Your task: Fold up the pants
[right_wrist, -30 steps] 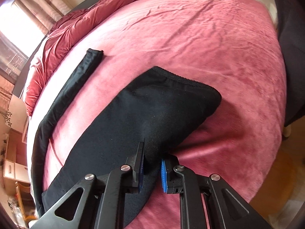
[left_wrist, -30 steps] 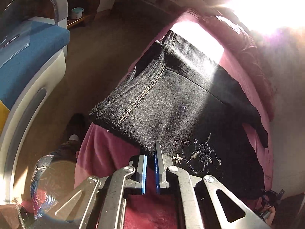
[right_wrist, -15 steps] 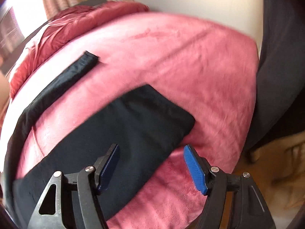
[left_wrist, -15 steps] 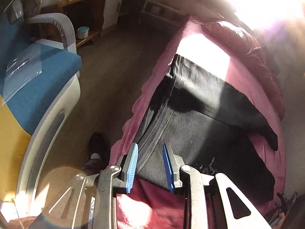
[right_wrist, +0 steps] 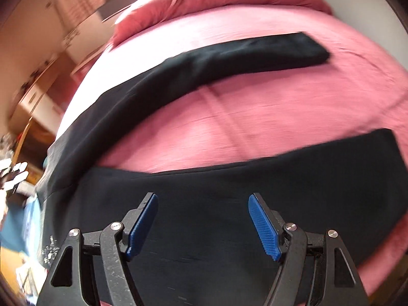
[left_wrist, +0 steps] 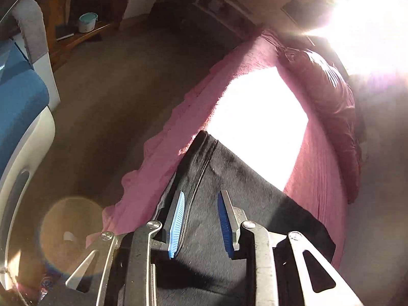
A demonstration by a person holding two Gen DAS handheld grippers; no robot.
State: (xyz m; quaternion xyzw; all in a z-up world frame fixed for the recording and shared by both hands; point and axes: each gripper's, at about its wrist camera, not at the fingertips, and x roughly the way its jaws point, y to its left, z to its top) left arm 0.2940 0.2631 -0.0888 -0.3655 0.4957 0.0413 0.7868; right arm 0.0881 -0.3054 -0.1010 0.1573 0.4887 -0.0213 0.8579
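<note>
Two grippers hang over the black fabric pants (right_wrist: 209,219), both with jaws that have just been opening. We see the left gripper (left_wrist: 200,225) with blue pads parted and nothing pinched between them. The right gripper (right_wrist: 202,225) is spread wide and empty. The pants lie flat along the near edge of the pink-covered bed (right_wrist: 255,117), one leg angling toward its far side.
</note>
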